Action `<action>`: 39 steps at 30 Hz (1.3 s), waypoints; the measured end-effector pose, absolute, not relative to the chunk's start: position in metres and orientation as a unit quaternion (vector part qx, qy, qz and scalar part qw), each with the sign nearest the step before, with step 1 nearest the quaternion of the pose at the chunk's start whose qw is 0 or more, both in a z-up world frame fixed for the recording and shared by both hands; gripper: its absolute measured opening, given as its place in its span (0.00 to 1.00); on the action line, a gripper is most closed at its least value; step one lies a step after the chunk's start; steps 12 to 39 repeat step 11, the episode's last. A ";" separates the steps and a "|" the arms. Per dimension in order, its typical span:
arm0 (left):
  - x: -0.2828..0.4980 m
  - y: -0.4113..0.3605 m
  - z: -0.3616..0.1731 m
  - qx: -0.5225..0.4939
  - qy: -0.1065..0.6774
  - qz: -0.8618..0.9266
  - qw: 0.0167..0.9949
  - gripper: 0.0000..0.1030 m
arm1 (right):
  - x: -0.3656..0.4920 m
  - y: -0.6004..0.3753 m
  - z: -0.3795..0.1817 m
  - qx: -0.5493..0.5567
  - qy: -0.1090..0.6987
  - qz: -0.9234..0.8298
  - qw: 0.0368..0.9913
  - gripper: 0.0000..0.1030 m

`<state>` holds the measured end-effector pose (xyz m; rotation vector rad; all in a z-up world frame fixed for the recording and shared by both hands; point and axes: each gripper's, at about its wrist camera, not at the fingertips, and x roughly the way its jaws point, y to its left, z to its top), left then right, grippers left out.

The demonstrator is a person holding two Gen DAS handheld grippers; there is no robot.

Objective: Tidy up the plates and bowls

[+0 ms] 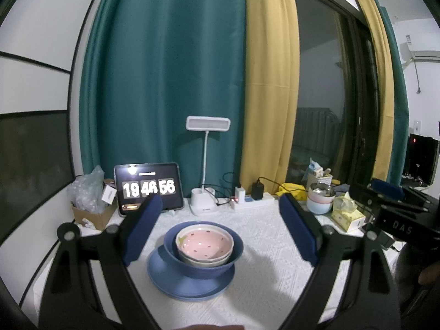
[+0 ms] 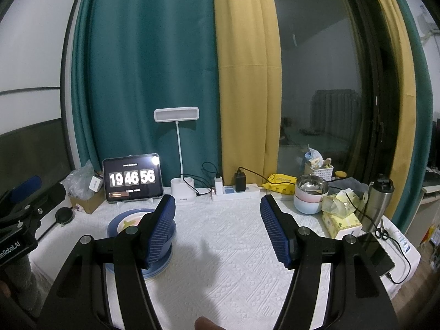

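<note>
Left wrist view: I'm holding both my left hand-held gripper [image 1: 220, 231] and right hand-held gripper [image 2: 217, 228] wide open, empty, facing the stacked bowls [image 1: 205, 243] mid-surface [image 1: 275, 275].

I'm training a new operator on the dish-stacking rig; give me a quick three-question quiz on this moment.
1. True or false: the pink bowl sits nested inside the blue bowl.
2. What lies under the blue bowl? A) tablet B) blue plate C) tissue box
3. Fill in: the left gripper and right gripper both stand ____, holding nothing.

Key
1. True.
2. B: the blue plate on the white tablecloth.
3. Open.
</note>
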<state>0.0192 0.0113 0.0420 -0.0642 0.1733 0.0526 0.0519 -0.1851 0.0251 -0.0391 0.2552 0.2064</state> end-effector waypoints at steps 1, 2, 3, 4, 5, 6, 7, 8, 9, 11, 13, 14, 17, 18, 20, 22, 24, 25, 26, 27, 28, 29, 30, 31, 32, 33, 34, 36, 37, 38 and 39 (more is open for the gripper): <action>0.020 0.011 0.042 -0.032 0.086 0.026 0.995 0.86 | 0.051 -0.184 0.024 -0.020 0.127 0.103 0.986 0.66; 0.020 0.011 0.042 -0.032 0.087 0.026 0.995 0.86 | 0.051 -0.184 0.024 -0.020 0.127 0.103 0.986 0.66; 0.020 0.011 0.042 -0.032 0.087 0.026 0.995 0.86 | 0.051 -0.184 0.024 -0.020 0.127 0.103 0.986 0.66; 0.019 0.011 0.042 -0.032 0.088 0.026 0.995 0.86 | 0.051 -0.184 0.024 -0.019 0.128 0.104 0.986 0.66; 0.020 0.011 0.041 -0.032 0.088 0.026 0.995 0.86 | 0.051 -0.184 0.024 -0.020 0.128 0.103 0.986 0.66; 0.020 0.011 0.041 -0.032 0.088 0.026 0.995 0.86 | 0.050 -0.183 0.023 -0.020 0.128 0.104 0.986 0.66; 0.020 0.010 0.041 -0.032 0.088 0.026 0.995 0.86 | 0.049 -0.182 0.022 -0.020 0.129 0.104 0.986 0.66; 0.020 0.010 0.041 -0.032 0.087 0.025 0.995 0.86 | 0.048 -0.182 0.020 -0.020 0.130 0.105 0.986 0.66; 0.020 0.009 0.041 -0.029 0.088 0.025 0.995 0.86 | 0.048 -0.181 0.018 -0.020 0.131 0.106 0.985 0.66; 0.024 0.007 0.039 -0.024 0.092 0.024 0.995 0.86 | 0.050 -0.180 0.015 -0.020 0.134 0.108 0.985 0.66; 0.024 0.007 0.039 -0.024 0.092 0.024 0.995 0.86 | 0.050 -0.180 0.015 -0.020 0.134 0.108 0.985 0.66; 0.024 0.007 0.039 -0.024 0.092 0.024 0.995 0.86 | 0.050 -0.180 0.015 -0.020 0.134 0.108 0.985 0.66; 0.024 0.007 0.039 -0.024 0.092 0.024 0.995 0.86 | 0.050 -0.180 0.015 -0.020 0.134 0.108 0.985 0.66; 0.024 0.007 0.039 -0.024 0.092 0.024 0.995 0.86 | 0.050 -0.180 0.015 -0.020 0.134 0.108 0.985 0.66; 0.024 0.007 0.039 -0.024 0.092 0.024 0.995 0.86 | 0.050 -0.180 0.015 -0.020 0.134 0.108 0.985 0.66; 0.024 0.007 0.039 -0.024 0.092 0.024 0.995 0.86 | 0.050 -0.180 0.015 -0.020 0.134 0.108 0.985 0.66; 0.024 0.007 0.039 -0.024 0.092 0.024 0.995 0.86 | 0.050 -0.180 0.015 -0.020 0.134 0.108 0.985 0.66; 0.024 0.007 0.039 -0.024 0.092 0.024 0.995 0.86 | 0.050 -0.180 0.015 -0.020 0.134 0.108 0.985 0.66; 0.024 0.007 0.039 -0.024 0.092 0.024 0.995 0.86 | 0.050 -0.180 0.015 -0.020 0.134 0.108 0.985 0.66; 0.024 0.007 0.039 -0.024 0.092 0.024 0.995 0.86 | 0.050 -0.180 0.015 -0.020 0.134 0.108 0.985 0.66; 0.024 0.007 0.039 -0.024 0.092 0.024 0.995 0.86 | 0.050 -0.180 0.015 -0.020 0.134 0.108 0.985 0.66; 0.024 0.007 0.039 -0.024 0.092 0.024 0.995 0.86 | 0.050 -0.180 0.015 -0.020 0.134 0.108 0.985 0.66; 0.024 0.007 0.039 -0.024 0.092 0.024 0.995 0.86 | 0.050 -0.180 0.015 -0.020 0.134 0.108 0.985 0.66; 0.024 0.007 0.039 -0.024 0.092 0.024 0.995 0.86 | 0.050 -0.180 0.015 -0.020 0.134 0.108 0.985 0.66; 0.024 0.007 0.039 -0.024 0.092 0.024 0.995 0.86 | 0.050 -0.180 0.015 -0.020 0.134 0.108 0.985 0.66; 0.024 0.007 0.039 -0.024 0.092 0.024 0.995 0.86 | 0.050 -0.180 0.015 -0.020 0.134 0.108 0.985 0.66; 0.024 0.007 0.039 -0.024 0.092 0.024 0.995 0.86 | 0.050 -0.180 0.015 -0.020 0.134 0.108 0.985 0.66; 0.024 0.007 0.039 -0.024 0.092 0.024 0.995 0.86 | 0.050 -0.180 0.015 -0.020 0.134 0.108 0.985 0.66; 0.024 0.007 0.039 -0.024 0.092 0.024 0.995 0.86 | 0.050 -0.180 0.015 -0.020 0.134 0.108 0.985 0.66; 0.024 0.007 0.039 -0.024 0.092 0.024 0.995 0.86 | 0.050 -0.180 0.015 -0.020 0.134 0.108 0.985 0.66; 0.024 0.007 0.039 -0.024 0.092 0.024 0.995 0.86 | 0.050 -0.180 0.015 -0.020 0.134 0.108 0.985 0.66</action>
